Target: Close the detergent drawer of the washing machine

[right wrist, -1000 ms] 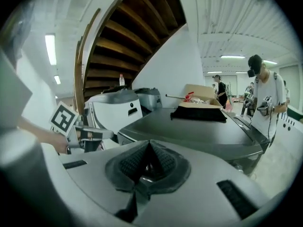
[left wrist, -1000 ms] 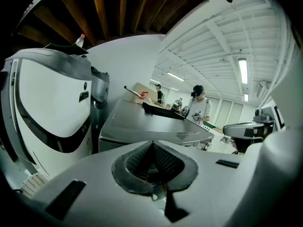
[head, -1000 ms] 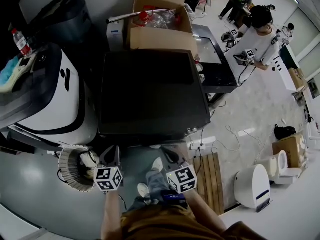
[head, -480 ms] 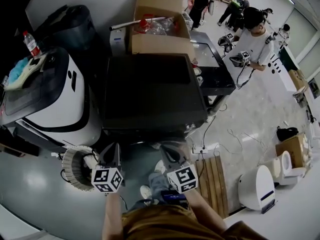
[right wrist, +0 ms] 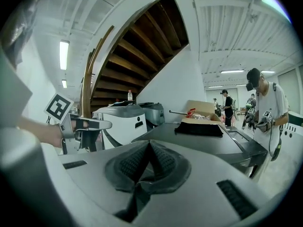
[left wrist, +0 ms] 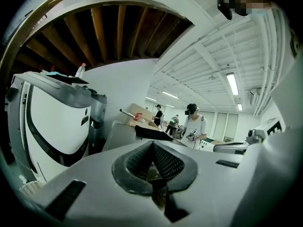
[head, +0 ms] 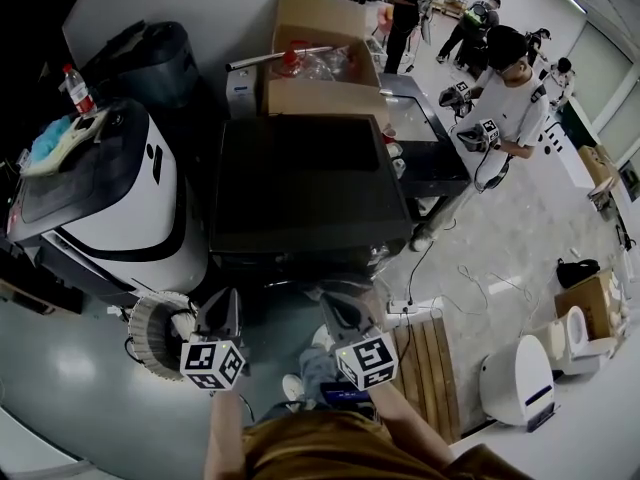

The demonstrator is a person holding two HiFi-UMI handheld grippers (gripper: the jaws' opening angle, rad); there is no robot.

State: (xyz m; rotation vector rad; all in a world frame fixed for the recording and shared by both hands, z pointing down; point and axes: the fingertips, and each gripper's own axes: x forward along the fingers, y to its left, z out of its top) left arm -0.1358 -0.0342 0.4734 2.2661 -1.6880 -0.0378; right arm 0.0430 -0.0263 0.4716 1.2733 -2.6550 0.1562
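The two forearms are stretched forward and down, with both tools held low and close to the body. The left hand-held gripper [head: 226,303] is seen with its jaws pressed together at the tips and nothing caught between them. The right hand-held gripper [head: 328,303] is likewise closed and empty. They are held side by side but apart, with a strip of bare floor [head: 270,316] between them.

Just ahead of both jaw tips stands the washing machine [head: 305,193], a dark, box-shaped body with a flat, dull top. Its front face is turned away from the head view. The detergent drawer cannot be made out in any view.

A coiled ribbed hose [head: 150,333] lies on the floor near the left hand-held gripper, on its outer side. Beyond the hose, a white appliance [head: 110,198] stands close beside the machine, with only a narrow gap left. To the outer side of the right hand-held gripper, a power strip [head: 400,307] and a wooden pallet [head: 425,363] lie on the floor. More open floor is seen past them.

Beyond the machine, a cardboard box [head: 320,68] is seen. Farther off to the right a person [head: 505,83] stands.
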